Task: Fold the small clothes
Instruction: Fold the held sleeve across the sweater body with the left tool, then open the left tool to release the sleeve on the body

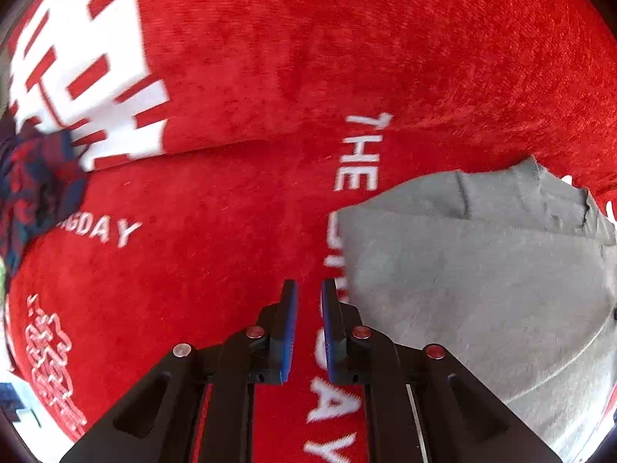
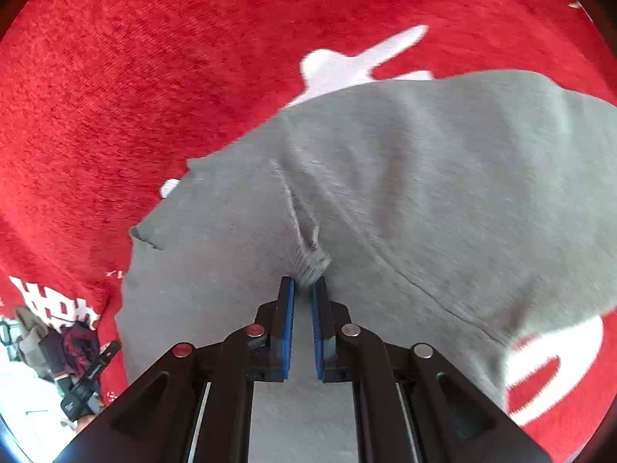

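While the grey garment (image 2: 405,193) lies spread on the red blanket (image 2: 115,96) | right tool (image 2: 303,283) pinches a bunched ridge of it | left tool (image 1: 309,289) narrowly parted, holding nothing, over blanket beside garment's edge (image 1: 462,270).

Grey garment (image 1: 482,289) runs off the right and bottom edges in the left wrist view, so its full shape is unknown. It covers part of the white lettering (image 1: 356,154) on the red blanket (image 1: 270,58). Dark patterned cloth (image 1: 34,189) at left is blurred and cut off; type unclear. In the right wrist view, clutter (image 2: 73,359) at lower left is too small to identify.
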Motion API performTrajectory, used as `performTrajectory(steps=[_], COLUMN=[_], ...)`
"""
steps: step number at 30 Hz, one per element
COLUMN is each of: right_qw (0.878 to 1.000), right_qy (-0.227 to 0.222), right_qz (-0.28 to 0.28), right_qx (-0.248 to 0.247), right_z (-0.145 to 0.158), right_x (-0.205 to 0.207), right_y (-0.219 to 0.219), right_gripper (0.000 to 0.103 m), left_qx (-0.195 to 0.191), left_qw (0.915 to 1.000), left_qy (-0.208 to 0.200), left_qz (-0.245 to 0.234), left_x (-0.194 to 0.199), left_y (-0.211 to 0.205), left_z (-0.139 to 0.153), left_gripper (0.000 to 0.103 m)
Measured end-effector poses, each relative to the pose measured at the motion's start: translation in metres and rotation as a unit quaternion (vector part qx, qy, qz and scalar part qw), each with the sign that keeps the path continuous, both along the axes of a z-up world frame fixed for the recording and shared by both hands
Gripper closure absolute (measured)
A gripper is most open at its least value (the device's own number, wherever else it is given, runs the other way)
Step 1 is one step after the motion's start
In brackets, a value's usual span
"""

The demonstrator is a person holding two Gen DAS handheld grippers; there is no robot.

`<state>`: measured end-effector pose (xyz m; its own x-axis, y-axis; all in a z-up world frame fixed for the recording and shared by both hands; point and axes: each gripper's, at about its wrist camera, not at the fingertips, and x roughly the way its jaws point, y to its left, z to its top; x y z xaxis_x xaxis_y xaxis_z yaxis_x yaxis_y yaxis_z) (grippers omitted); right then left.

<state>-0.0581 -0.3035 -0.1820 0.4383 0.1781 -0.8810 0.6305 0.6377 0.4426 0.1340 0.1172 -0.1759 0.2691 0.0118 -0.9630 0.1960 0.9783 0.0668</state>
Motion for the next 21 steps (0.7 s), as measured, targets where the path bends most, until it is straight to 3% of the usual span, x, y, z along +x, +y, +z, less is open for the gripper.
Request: performTrajectory(steps=[3, 4, 5, 6, 7, 8, 9, 10, 16, 21], right_qw=[0.999, 0.999, 0.998, 0.998, 0.998, 0.997, 0.997, 0.997, 0.995, 0.994], right_qy=[-0.021, -0.034, -0.038, -0.04, -0.041, -0.042, -0.042, -0.036, -0.025, -0.033], right_qz=[-0.013, -0.013, -0.012, -0.013, -0.015, -0.02, -0.026, -0.03, -0.033, -0.017], right_qx=[0.025, 0.038, 0.042, 0.043, 0.052, 0.058, 0.059, 0.065, 0.086, 0.103], right_z=[0.006, 0.008, 0.007, 0.005, 0.001, -0.003, -0.004, -0.006, -0.009, 0.005], right_x=[-0.008, -0.007, -0.003, 0.001, 0.007, 0.011, 0.014, 0.016, -0.006, -0.032], right_y=[-0.005, -0.007, -0.007, -0.008, -0.01, -0.011, -0.011, -0.012, -0.009, -0.006], right_gripper=[0.088, 0.072, 0.056, 0.03, 0.029, 0.032, 0.054, 0.098, 0.095, 0.093], left_qx=[0.005, -0.001, -0.004, -0.004, -0.001, 0.002, 0.003, 0.003, -0.012, 0.001], left_qw=[0.9999, 0.9999, 0.9999, 0.9999, 0.9997, 0.9994, 0.9993, 0.9994, 0.9992, 0.9968], left_qy=[-0.004, -0.005, -0.006, -0.01, -0.021, -0.033, -0.035, -0.028, 0.005, 0.05], left_qz=[-0.011, -0.012, -0.013, -0.012, -0.009, -0.008, -0.015, -0.018, -0.037, -0.062], left_x=[-0.013, -0.018, -0.019, -0.021, -0.027, -0.029, -0.032, -0.035, -0.039, -0.06], left_y=[-0.004, -0.007, -0.009, -0.014, -0.019, -0.026, -0.033, -0.04, -0.054, -0.074], left_z=[0.014, 0.018, 0.02, 0.023, 0.027, 0.032, 0.033, 0.031, 0.023, 0.015], left_gripper=[0.089, 0.087, 0.059, 0.038, 0.009, 0.009, 0.009, 0.009, 0.009, 0.009])
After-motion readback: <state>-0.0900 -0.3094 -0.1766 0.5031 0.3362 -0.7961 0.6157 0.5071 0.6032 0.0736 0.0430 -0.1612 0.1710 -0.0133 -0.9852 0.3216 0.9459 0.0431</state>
